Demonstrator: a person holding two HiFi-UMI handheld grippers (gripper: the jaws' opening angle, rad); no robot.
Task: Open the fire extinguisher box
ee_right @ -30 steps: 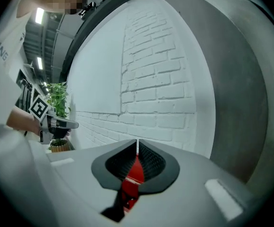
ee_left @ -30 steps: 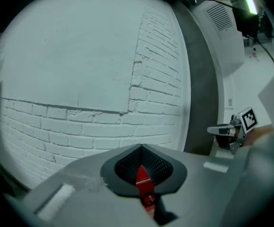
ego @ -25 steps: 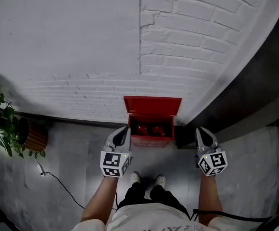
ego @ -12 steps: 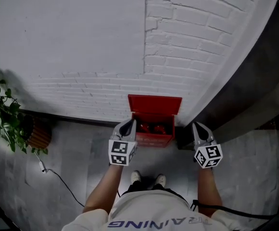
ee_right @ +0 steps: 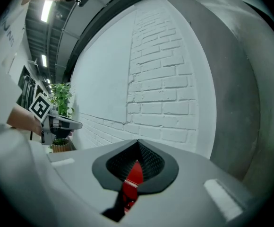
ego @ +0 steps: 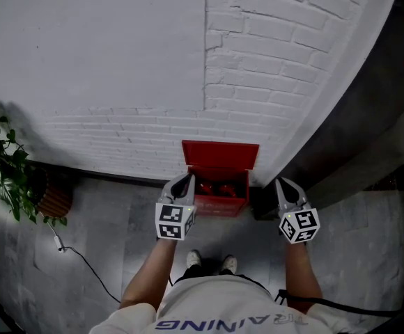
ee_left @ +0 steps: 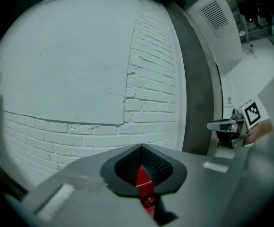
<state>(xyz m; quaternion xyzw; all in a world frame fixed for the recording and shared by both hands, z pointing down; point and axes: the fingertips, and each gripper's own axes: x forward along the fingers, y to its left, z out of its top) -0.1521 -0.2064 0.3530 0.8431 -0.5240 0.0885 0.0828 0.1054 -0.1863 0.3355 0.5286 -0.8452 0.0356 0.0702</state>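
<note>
The red fire extinguisher box [ego: 219, 202] stands on the floor against the white brick wall. Its lid [ego: 220, 154] is raised back against the wall, and red extinguishers [ego: 216, 186] show inside. My left gripper [ego: 183, 180] hovers over the box's left front corner, jaws shut and empty. My right gripper [ego: 283, 184] hangs to the right of the box, also shut and empty. In the left gripper view the left gripper [ee_left: 141, 148] has its jaws meeting, with a sliver of the red box [ee_left: 143, 181] showing below them. The right gripper [ee_right: 138, 142] shows the same in its own view.
A potted plant [ego: 5, 176] in a brown pot [ego: 54, 200] stands at the left by the wall. A cable [ego: 83, 263] runs across the grey floor. A dark object [ego: 262, 202] sits right of the box beside a dark curved wall [ego: 369, 117]. The person's feet [ego: 209, 261] stand before the box.
Both grippers have shifted a little forward toward the wall and closer together. The box lid stays raised. The jaws stay shut.
</note>
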